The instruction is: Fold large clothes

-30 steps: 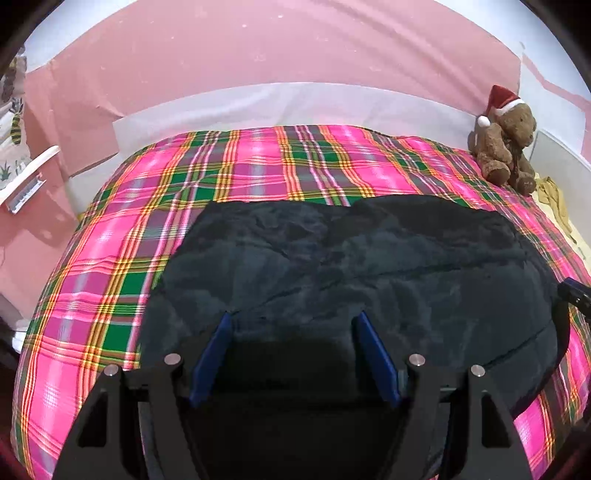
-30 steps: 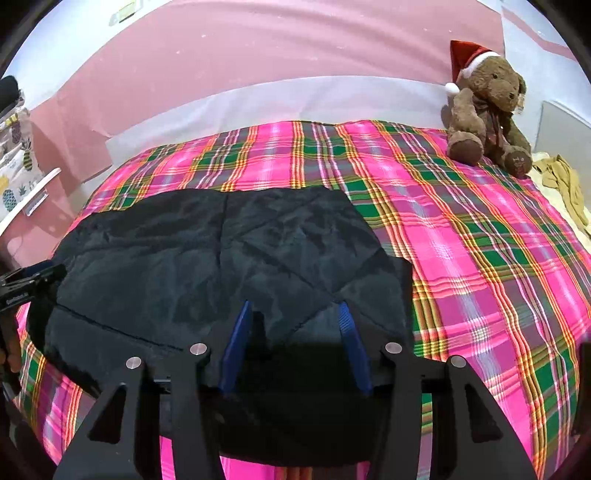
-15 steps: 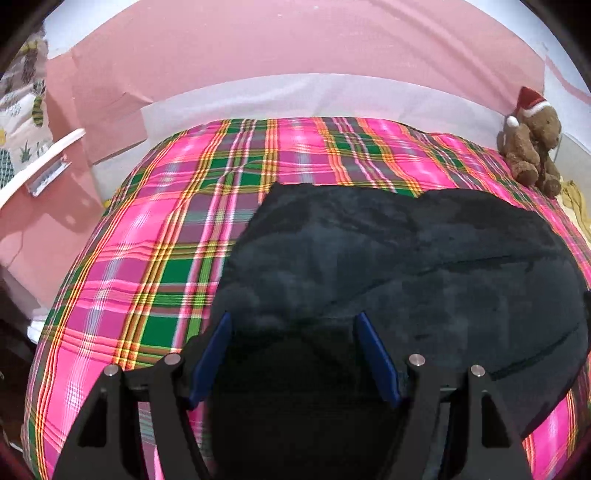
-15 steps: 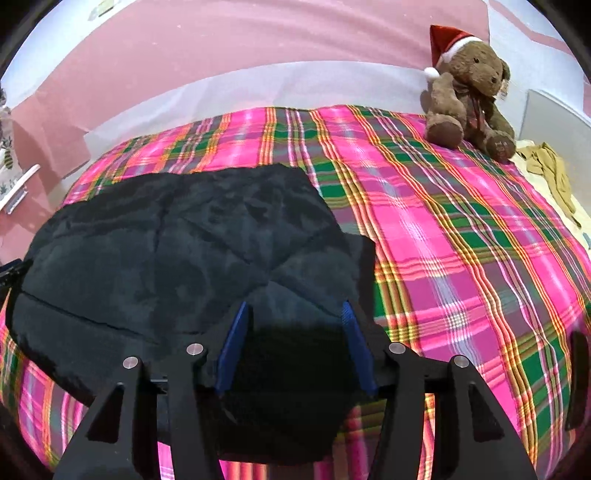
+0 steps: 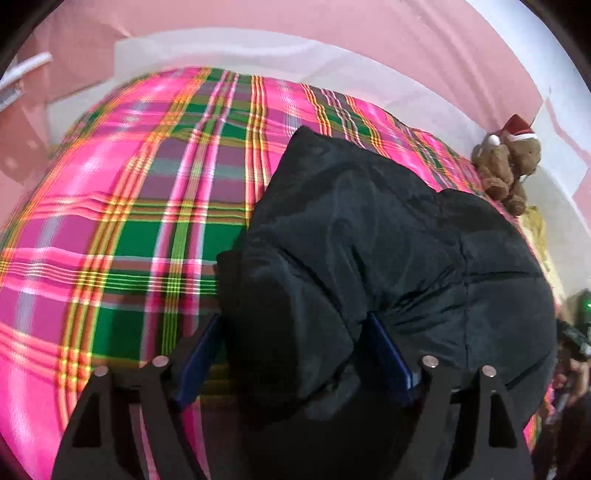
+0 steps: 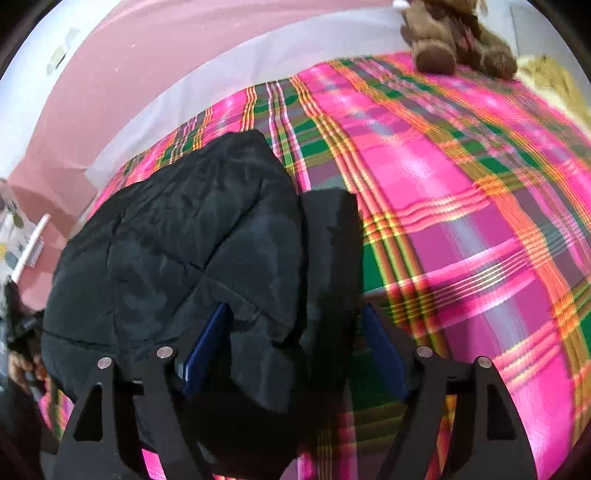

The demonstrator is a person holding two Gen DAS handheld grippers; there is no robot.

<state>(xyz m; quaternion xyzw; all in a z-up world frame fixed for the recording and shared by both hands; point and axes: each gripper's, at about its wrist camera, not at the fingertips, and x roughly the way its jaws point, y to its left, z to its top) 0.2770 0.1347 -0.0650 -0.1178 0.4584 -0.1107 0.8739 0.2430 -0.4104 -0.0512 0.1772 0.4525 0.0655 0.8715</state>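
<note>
A large black quilted jacket [image 5: 388,236] lies on a pink and green plaid bed cover [image 5: 122,229]. My left gripper [image 5: 295,332] stands open at the jacket's left near corner, with bunched fabric between its blue pads [image 5: 388,354]. The jacket also shows in the right wrist view [image 6: 192,236]. My right gripper [image 6: 295,328] stands open at the jacket's right near corner, with a fold of fabric between its pads [image 6: 207,343]. A narrow flap [image 6: 330,236] of the jacket sticks out on the right side.
A brown teddy bear in a Santa hat [image 5: 509,162] sits at the bed's far right corner, also in the right wrist view [image 6: 454,40]. A pink wall [image 5: 332,33] is behind the bed. The plaid cover [image 6: 461,206] stretches to the right.
Both grippers have moved forward and closer to the bed, swinging outward. The jacket's near corners now bunch up between the fingers. The bear has shifted toward the frame edges.
</note>
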